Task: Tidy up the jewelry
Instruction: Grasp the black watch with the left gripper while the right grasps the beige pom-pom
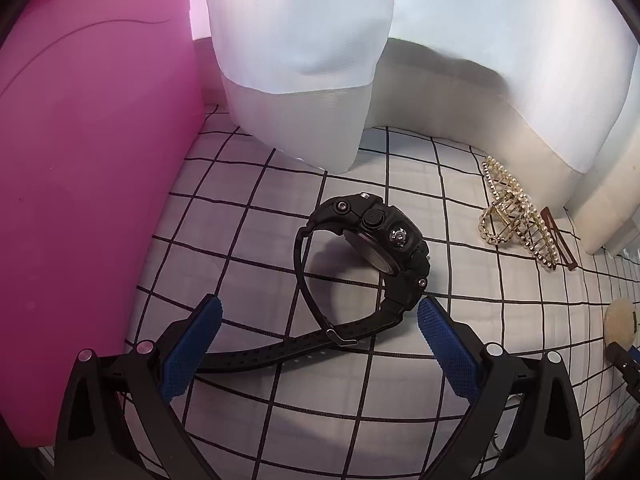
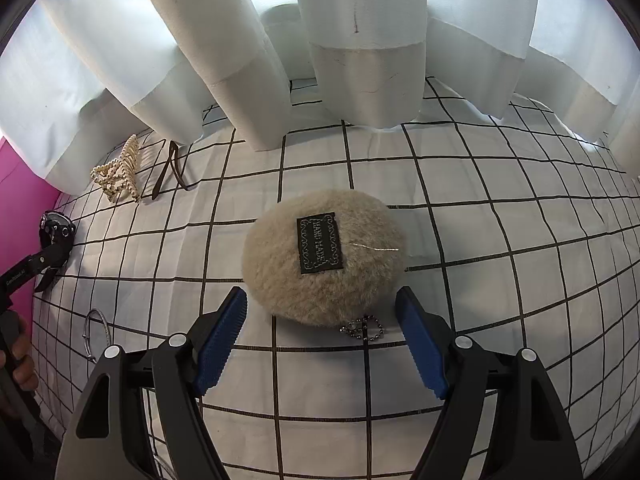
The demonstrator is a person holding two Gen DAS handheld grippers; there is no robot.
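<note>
Between the wide-open left gripper (image 1: 320,322) fingers lies a black watch (image 1: 372,240), ungripped. Right gripper (image 2: 322,334) gapes around a furry pouch (image 2: 324,256), holding nothing.

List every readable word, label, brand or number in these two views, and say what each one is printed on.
"HAND MADE": on the black woven label sewn onto the beige fluffy oval pouch, right wrist view.
White lettering on the black left gripper arm at the left edge of the right wrist view: too small and blurred to read with certainty.
The black rubber-strapped wristwatch: no readable text in either view.
</note>
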